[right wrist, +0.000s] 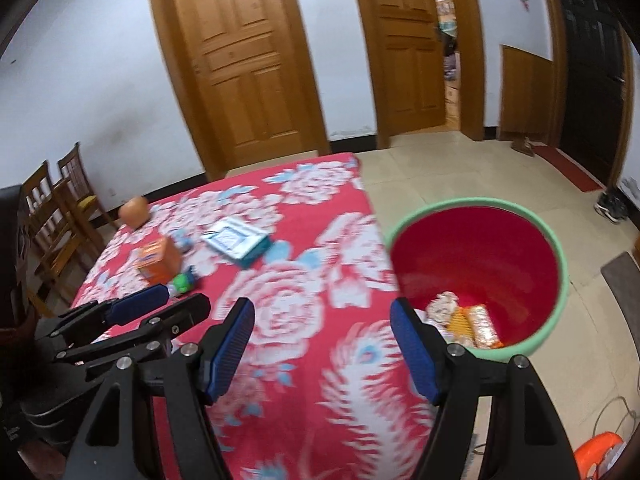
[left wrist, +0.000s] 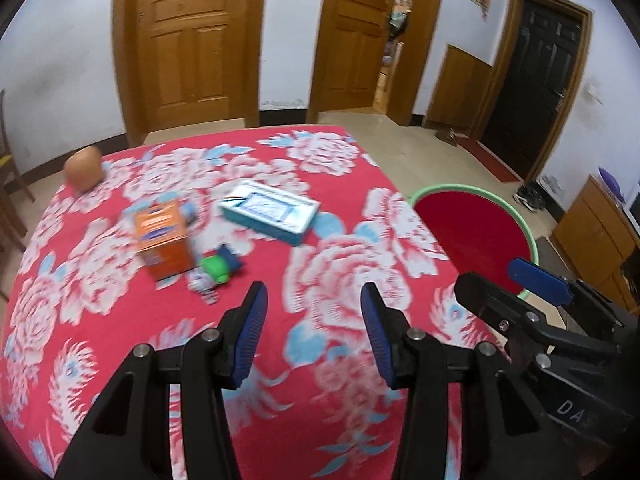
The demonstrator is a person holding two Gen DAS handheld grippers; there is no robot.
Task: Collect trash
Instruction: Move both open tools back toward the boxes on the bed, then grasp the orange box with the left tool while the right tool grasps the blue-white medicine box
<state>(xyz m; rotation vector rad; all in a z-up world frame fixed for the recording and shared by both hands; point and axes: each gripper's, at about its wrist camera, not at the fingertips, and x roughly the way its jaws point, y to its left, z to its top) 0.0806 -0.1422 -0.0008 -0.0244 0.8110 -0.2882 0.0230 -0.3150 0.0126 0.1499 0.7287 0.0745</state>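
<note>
Trash (left wrist: 168,238) (boxes, a green scrap) lies on our tabletop (left wrist: 340,264); both our left claw (left wrist: 314,308) and right claw (right wrist: 322,328) gape empty.

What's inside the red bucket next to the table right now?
The red bucket holds a few crumpled wrappers on its bottom, seen from the right wrist. The right gripper finger and the near rim hide the rest of the bottom.

Red bin (right wrist: 480,256), wrappers (right wrist: 476,324) inside, floral table (right wrist: 288,304)
</note>
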